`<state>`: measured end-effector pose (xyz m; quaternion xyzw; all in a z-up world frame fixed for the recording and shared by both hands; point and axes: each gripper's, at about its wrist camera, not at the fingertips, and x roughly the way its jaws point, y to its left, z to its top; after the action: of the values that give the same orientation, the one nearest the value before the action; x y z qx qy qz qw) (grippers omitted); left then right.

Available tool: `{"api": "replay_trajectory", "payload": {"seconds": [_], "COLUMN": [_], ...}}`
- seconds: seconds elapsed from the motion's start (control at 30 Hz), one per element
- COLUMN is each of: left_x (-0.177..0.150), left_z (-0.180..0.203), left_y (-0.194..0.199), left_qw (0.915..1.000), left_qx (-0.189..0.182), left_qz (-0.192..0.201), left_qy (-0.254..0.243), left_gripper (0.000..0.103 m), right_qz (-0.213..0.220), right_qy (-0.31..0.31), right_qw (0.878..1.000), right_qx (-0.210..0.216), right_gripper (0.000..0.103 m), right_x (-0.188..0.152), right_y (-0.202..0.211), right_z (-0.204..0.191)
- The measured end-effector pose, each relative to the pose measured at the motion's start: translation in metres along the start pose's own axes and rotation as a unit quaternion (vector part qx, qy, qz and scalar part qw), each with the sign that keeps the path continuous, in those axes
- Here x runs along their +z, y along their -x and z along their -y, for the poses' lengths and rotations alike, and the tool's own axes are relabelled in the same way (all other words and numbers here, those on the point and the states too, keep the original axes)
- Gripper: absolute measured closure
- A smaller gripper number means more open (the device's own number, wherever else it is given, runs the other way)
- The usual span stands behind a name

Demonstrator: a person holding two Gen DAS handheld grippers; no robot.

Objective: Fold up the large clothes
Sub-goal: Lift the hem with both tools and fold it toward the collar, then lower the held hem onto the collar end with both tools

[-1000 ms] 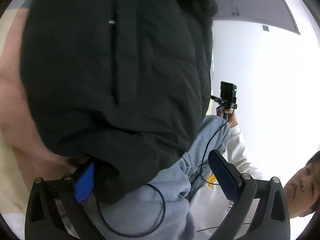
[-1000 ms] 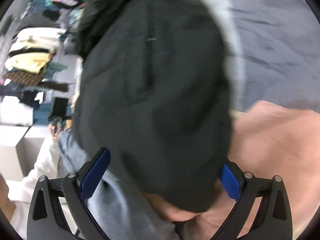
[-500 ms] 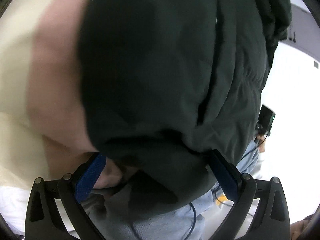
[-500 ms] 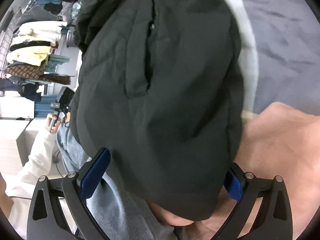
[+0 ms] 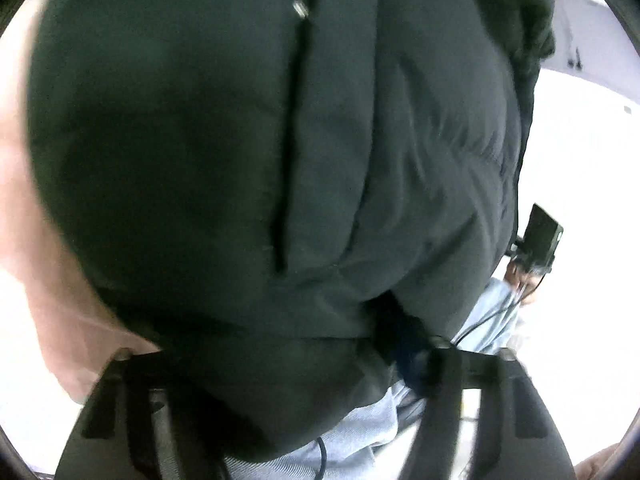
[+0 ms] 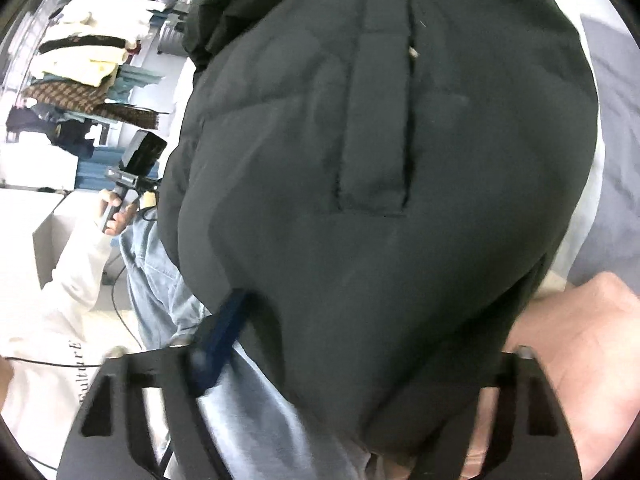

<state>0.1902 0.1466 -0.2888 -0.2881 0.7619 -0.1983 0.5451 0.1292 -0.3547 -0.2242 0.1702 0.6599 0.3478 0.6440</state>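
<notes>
My left wrist view is almost filled by the black jacket (image 5: 248, 152), a padded bulk with a long seam and a small metal zip pull (image 5: 299, 9) near the top. The left gripper (image 5: 288, 364) sits at the bottom edge under the jacket's hem; only its right blue pad (image 5: 408, 356) shows, pressed against the fabric, the other finger is buried, so I cannot tell how wide it stands or whether it pinches the cloth. Pink fabric (image 5: 48, 264) shows at the left behind the jacket, and my jeans (image 5: 360, 428) show below it. In the right wrist view the jacket (image 6: 380, 160) again covers most of the frame, with a pocket flap facing me. The right gripper (image 6: 360, 356) is at its lower edge: the left blue pad (image 6: 220, 340) lies against the fabric, the right finger is hidden, so its spread is unclear too. Pink fabric (image 6: 576, 352) lies lower right, and a clothes rack (image 6: 80, 68) stands far left.
</notes>
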Motion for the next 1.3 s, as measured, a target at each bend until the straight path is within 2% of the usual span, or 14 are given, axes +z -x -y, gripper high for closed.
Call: {"api": "replay_trajectory", "payload": {"seconds": [0.07, 0.1, 0.17, 0.23, 0.4, 0.5, 0.6, 0.8, 1.07, 1.23, 1.3], "left_x": [-0.008, -0.012, -0.024, -0.036, -0.072, -0.093, -0.118, -0.178, -0.251, -0.292, -0.307], "left_z": [0.002, 0.003, 0.005, 0.014, 0.032, 0.044, 0.053, 0.034, 0.043, 0.038, 0.039], "left_y": [0.011, 0.019, 0.029, 0.039, 0.078, 0.102, 0.118, 0.149, 0.168, 0.17, 0.173], "left_qw": [0.9995, 0.9987, 0.9965, 0.9926, 0.9759, 0.9667, 0.9594, 0.9474, 0.9417, 0.9425, 0.9402], "left_qx": [-0.011, -0.016, -0.027, -0.039, -0.087, -0.097, -0.104, -0.122, -0.138, -0.136, -0.129], "left_qz": [0.03, 0.049, 0.078, 0.114, 0.198, 0.234, 0.259, 0.292, 0.303, 0.305, 0.315], "left_qy": [-0.001, -0.002, -0.007, -0.017, -0.03, -0.038, -0.041, -0.048, -0.046, -0.011, -0.008], "left_gripper": [0.066, 0.075, 0.08, 0.083, 0.086, 0.087, 0.087, 0.087, 0.087, 0.087, 0.087], "right_qz": [0.011, 0.022, 0.042, 0.067, 0.143, 0.185, 0.214, 0.257, 0.301, 0.322, 0.323], "right_qy": [0.009, 0.018, 0.038, 0.055, 0.09, 0.106, 0.116, 0.122, 0.109, 0.089, 0.084], "right_qw": [1.0, 0.999, 0.998, 0.995, 0.984, 0.976, 0.969, 0.958, 0.947, 0.942, 0.943], "right_qx": [-0.007, -0.015, -0.029, -0.041, -0.054, -0.055, -0.048, -0.029, -0.008, -0.012, -0.01], "right_gripper": [0.073, 0.079, 0.09, 0.093, 0.095, 0.096, 0.096, 0.096, 0.096, 0.096, 0.096], "right_x": [-0.001, -0.001, -0.002, -0.003, -0.001, -0.004, -0.011, -0.047, -0.114, -0.151, -0.163], "right_y": [0.005, 0.009, 0.016, 0.026, 0.058, 0.079, 0.091, 0.107, 0.122, 0.129, 0.135], "right_z": [-0.009, -0.015, -0.031, -0.048, -0.091, -0.112, -0.128, -0.148, -0.176, -0.193, -0.192]}}
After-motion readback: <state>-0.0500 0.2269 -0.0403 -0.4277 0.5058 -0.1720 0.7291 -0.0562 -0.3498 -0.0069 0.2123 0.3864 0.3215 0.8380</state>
